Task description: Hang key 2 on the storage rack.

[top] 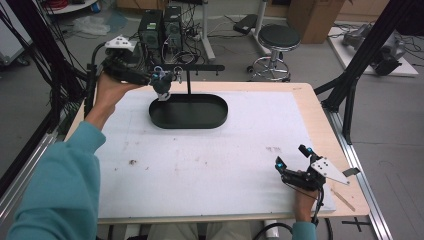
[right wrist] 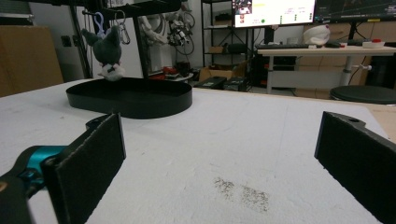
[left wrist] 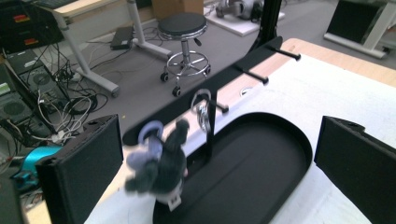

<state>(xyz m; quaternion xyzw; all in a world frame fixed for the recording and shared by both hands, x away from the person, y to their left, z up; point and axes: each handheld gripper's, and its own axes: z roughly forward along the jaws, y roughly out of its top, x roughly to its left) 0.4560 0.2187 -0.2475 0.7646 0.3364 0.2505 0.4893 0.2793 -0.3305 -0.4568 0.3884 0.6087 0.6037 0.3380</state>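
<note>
Left claw (left wrist: pixel 210 163) released; plush keychain (left wrist: pixel 159 161) hangs between jaws, nearer left one. Right claw (right wrist: pixel 219 163) released.

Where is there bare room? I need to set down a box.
The white mat lies bare between the black tray and the right gripper. It is crowded at the tray's left end, where the left gripper meets the hanging plush keychain.

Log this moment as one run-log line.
left gripper: open, at rack | plush keychain: hanging over black tray | right gripper: open, idle on table
</note>
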